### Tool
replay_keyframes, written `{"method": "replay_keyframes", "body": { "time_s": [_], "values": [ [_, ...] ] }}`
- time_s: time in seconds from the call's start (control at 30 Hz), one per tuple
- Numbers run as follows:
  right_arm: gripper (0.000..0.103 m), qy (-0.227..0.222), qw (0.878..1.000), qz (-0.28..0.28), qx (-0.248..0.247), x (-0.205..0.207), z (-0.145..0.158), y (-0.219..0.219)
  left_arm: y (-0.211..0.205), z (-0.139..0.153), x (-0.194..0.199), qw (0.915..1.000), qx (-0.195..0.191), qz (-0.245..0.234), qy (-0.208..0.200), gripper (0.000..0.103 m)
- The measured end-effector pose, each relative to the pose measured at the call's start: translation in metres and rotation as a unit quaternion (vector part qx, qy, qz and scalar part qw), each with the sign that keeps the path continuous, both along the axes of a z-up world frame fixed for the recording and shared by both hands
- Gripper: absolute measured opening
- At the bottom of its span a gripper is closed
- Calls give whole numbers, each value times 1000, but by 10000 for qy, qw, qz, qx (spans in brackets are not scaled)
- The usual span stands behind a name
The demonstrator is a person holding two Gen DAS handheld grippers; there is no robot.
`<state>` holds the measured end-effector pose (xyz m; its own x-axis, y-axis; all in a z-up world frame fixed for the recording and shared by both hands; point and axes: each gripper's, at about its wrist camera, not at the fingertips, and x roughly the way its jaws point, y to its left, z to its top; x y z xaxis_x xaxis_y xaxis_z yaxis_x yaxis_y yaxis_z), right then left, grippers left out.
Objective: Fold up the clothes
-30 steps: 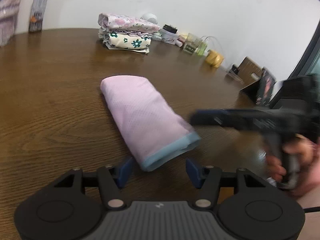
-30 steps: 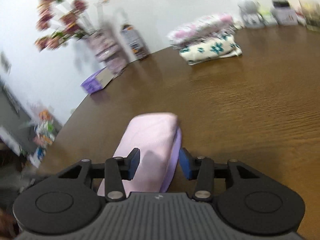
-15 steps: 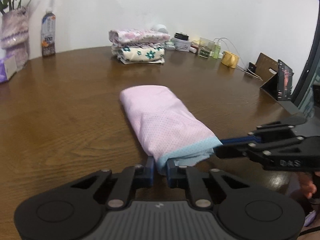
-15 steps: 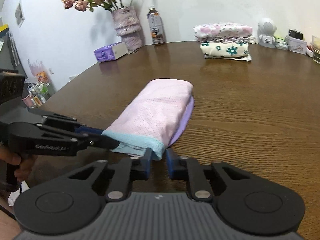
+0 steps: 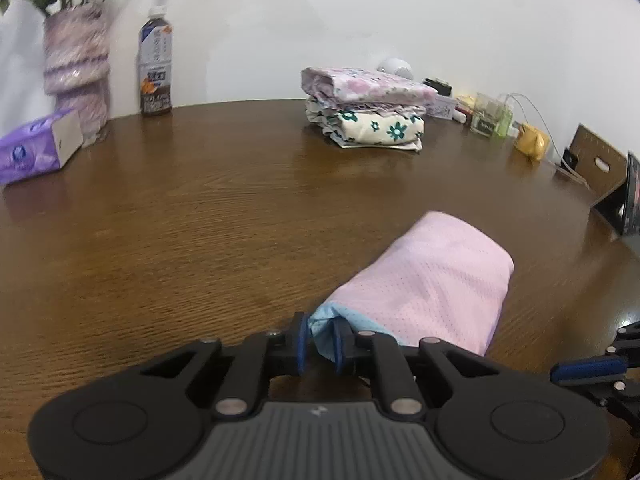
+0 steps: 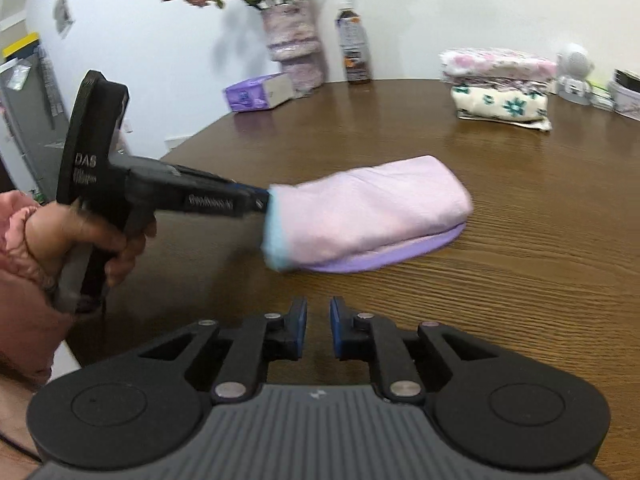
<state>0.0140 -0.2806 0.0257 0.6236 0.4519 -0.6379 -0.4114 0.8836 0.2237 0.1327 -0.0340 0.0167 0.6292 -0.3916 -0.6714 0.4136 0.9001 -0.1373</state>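
A folded pink mesh garment [image 5: 436,276] with a light blue hem lies on the brown table [image 5: 200,220]. My left gripper [image 5: 320,336] pinches that hem's corner, and its jaws are opening slightly with the cloth still between them. In the right wrist view the left gripper [image 6: 262,200], held in a hand, grips the hem end of the garment [image 6: 372,208], whose purple under-layer shows at the near edge. My right gripper [image 6: 319,320] sits in front of the garment, jaws drawn nearly together with nothing between them. One of its fingers [image 5: 588,368] shows at the right edge.
A stack of folded floral clothes [image 5: 364,116] stands at the back. A drink bottle [image 5: 156,76], a vase of flowers [image 5: 76,64] and a purple tissue box [image 5: 32,156] line the far left. Small items and cables crowd the back right. The table's edge curves away at left.
Both grippers first closed on the blue hem end. Since then the hem has left the right gripper; the left has carried its corner sideways, turning the garment on the table.
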Motion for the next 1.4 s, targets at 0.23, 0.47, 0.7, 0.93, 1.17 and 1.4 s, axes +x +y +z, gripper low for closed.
{"method": "replay_keyframes", "body": {
  "time_s": [0.23,0.47,0.7,0.93,1.17,1.4],
  "values": [
    [42,-55,9982,-590,-36,22,-2,-32,36,11,-41,9946,-991,264,173,47],
    [47,-96,9936,-956,595,73,-2,-70,41,8,-56,9745,-2148,-1,648,54],
    [47,322,9868,-911,1301,122,-15,-73,29,-2,-34,9636,-2477,228,976,52],
    [36,616,9824,-928,1500,127,-29,-69,26,-12,-19,9635,-2400,428,1103,24],
    [15,564,9817,-906,1577,103,-24,-68,32,-11,-5,9699,-2179,398,1013,20],
    [12,613,9817,-859,1583,75,-19,-60,31,-8,7,9752,-1994,256,924,19]
  ]
}}
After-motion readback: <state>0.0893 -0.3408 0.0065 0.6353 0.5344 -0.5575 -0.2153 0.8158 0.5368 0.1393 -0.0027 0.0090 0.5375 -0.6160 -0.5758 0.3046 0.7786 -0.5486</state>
